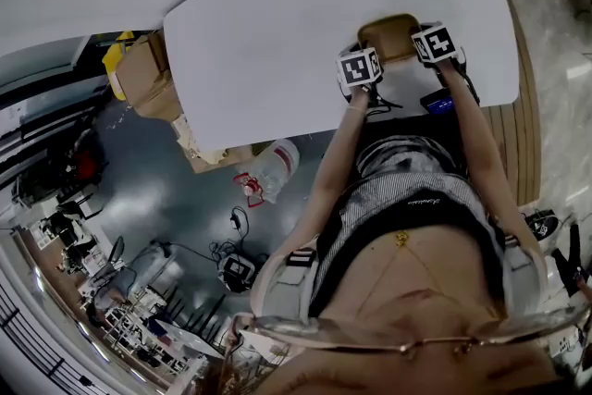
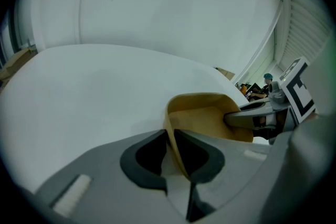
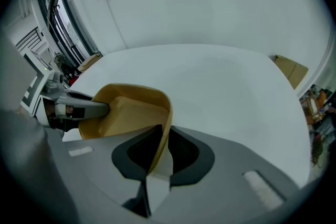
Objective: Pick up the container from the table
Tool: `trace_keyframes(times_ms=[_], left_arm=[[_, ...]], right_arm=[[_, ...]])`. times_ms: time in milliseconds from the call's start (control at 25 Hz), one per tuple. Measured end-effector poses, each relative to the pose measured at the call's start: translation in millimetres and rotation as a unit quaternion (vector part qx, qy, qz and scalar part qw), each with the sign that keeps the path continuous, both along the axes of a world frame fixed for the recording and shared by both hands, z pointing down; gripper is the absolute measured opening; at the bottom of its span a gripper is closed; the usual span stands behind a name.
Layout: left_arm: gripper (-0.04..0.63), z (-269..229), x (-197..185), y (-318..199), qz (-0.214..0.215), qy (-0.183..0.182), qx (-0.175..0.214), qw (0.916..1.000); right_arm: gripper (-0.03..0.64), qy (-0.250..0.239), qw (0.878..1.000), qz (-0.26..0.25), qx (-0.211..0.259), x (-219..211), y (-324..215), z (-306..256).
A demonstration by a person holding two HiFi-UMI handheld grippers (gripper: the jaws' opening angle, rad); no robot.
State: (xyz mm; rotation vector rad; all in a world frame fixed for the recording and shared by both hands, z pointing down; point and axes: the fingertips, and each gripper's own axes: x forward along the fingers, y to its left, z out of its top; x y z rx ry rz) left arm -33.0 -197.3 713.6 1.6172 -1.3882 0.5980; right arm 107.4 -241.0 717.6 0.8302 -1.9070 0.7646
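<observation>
**Tan container held at both ends, near the table's front edge**

The container (image 1: 388, 34) was a shallow, tan tray with rounded corners, thin flared walls and a flat floor of the same colour. Its opening faced up and nothing lay inside it. In the head view its long axis ran roughly side to side across the person, from one gripper to the other.

It sat over the near part of the white table (image 1: 277, 32), close to the front edge. No view showed whether its base touched the tabletop.

The left gripper (image 2: 176, 159) had its jaws pinched on the thin wall at the container's left end, one dark pad inside the rim and one outside. The right gripper (image 3: 160, 157) was clamped the same way on the opposite end wall. Each gripper view showed the other gripper's jaw reaching over the far rim into the tray. Both marker cubes stood just on the person's side of the container.
</observation>
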Motion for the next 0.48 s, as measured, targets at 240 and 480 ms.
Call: trace_keyframes(times_ms=[240, 480], left_arm=[[0.032, -8.7, 1.6, 3.1, 0.004, 0.0, -0.007, 1.0], [0.031, -25.0, 3.4, 1.8, 0.008, 0.0, 0.009, 0.9999]], right_arm=[[0.055, 0.011, 1.0, 0.002, 0.008, 3.7, 1.4, -9.2], [0.049, 0.006, 1.0, 0.007, 0.02, 5.4, -1.6, -28.0]])
